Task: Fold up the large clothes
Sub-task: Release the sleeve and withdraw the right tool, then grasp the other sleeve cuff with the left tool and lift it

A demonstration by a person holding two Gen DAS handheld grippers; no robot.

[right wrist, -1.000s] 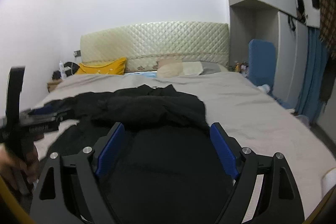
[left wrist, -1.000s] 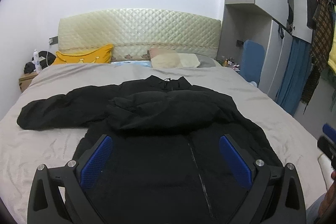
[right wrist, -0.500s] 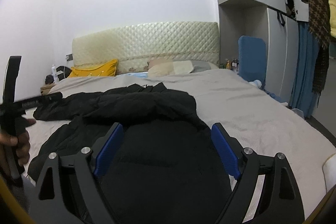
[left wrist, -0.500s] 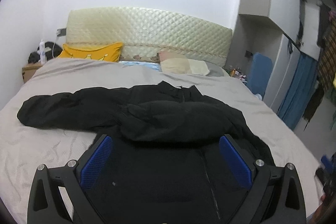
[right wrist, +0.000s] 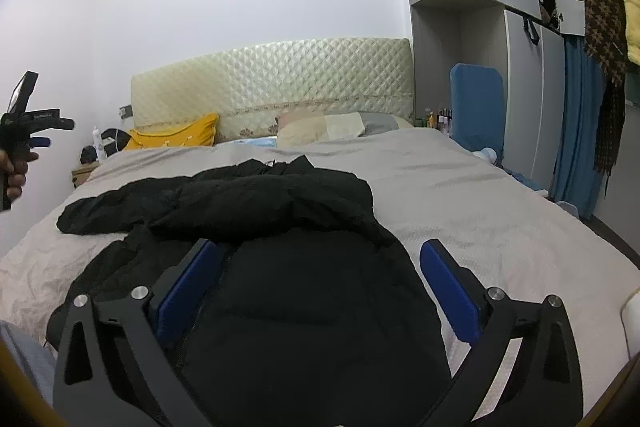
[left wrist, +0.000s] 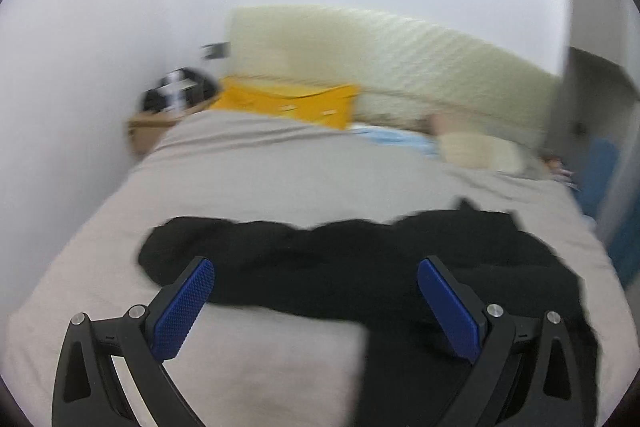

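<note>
Black jacket [right wrist: 272, 227] spread flat on the grey bedspread [right wrist: 480, 211], one sleeve [left wrist: 280, 251] extended toward the bed's left side and the other folded across the chest. Left gripper [left wrist: 316, 301] hovers above that extended sleeve, jaws released and holding nothing. Right gripper [right wrist: 320, 291] hovers over the jacket's lower body, jaws likewise spread and empty. Yellow pillow [right wrist: 172, 137] lies against the quilted headboard [right wrist: 272, 79].

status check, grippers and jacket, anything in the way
Left gripper open, empty. Right gripper open over black jacket. Jacket flat on bed, one sleeve out. Nothing in the way.
</note>
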